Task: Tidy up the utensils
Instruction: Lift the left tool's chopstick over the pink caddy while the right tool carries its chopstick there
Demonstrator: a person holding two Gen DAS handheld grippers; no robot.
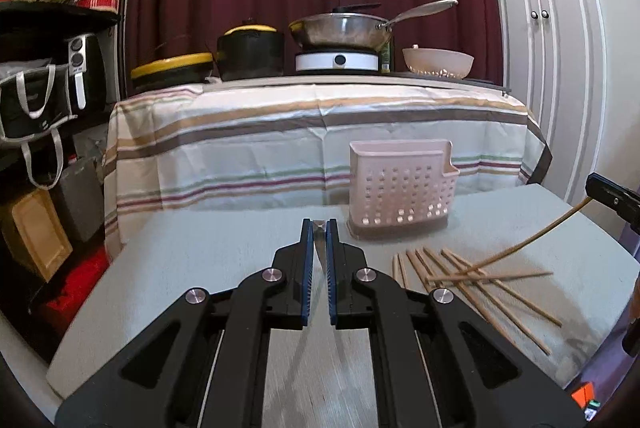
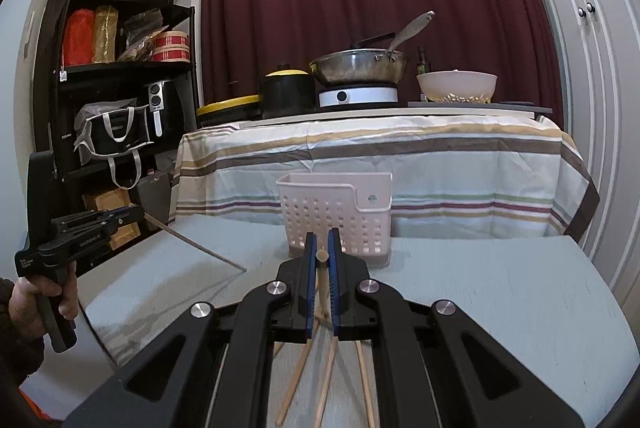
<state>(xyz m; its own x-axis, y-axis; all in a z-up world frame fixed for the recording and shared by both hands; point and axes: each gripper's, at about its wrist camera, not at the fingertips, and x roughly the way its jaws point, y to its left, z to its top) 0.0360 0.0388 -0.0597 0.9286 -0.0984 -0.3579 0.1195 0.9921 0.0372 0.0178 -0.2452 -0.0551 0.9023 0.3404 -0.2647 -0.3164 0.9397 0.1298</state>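
Because the chopsticks belong standing in the pink perforated caddy [image 2: 336, 212], I have each one held near its top end, so the long shaft hangs free to tip in over the rim. My right gripper [image 2: 321, 256] is clenched on one wooden chopstick [image 2: 320, 292], its butt end showing between the blue pads and its shaft running down and back toward the table. My left gripper [image 1: 319, 228] is likewise closed on a thin chopstick [image 1: 320, 248], pale and blurred in the left view; from the right view it slants down from the jaws to the tabletop [image 1: 192, 268]. The caddy stands upright at the far edge of the table, just ahead of both grippers, open top up, so it can take them from above. The rest of the chopsticks [image 1: 472, 284] lie in a loose crossed heap on the table near the caddy's right front, apart from it, not yet sorted. I judge the next move is lifting and tilting each stick upright over the opening.
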